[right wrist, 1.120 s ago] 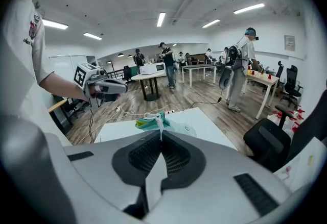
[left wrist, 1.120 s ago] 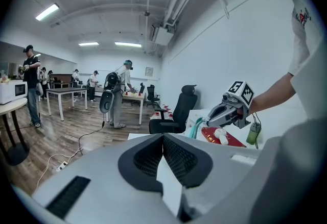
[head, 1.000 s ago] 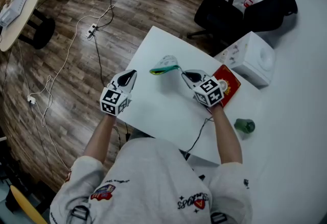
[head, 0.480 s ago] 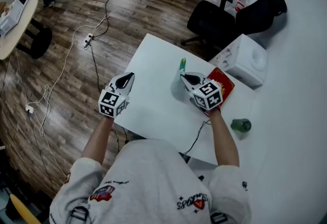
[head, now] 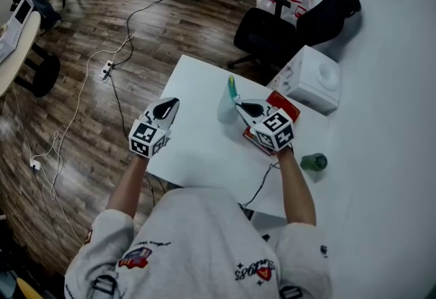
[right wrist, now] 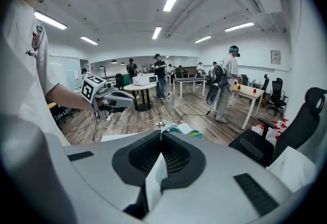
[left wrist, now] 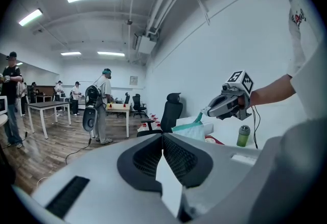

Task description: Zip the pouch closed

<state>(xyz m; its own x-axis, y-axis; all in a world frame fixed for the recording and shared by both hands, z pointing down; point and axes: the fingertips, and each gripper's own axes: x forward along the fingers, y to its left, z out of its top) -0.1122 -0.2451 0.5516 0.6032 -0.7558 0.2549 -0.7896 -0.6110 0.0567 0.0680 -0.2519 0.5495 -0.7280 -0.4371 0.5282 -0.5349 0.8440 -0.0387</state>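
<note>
The right gripper (head: 240,106) is clamped on the pouch (head: 226,108) by its teal top edge, so the pouch hangs lengthwise above the desk (head: 197,148). The left gripper (head: 170,105), closed and empty, waits well apart on its left.

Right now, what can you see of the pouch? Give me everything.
The pouch is a pale, soft-looking bag with a teal and yellow-green zip edge along the top. It hangs limp over the white table, apparently clear of it, from the right gripper, whose shut jaws pinch one end of the teal edge. The left gripper is shut, empty and well apart from it. I can't tell whether the zip is closed.
</note>
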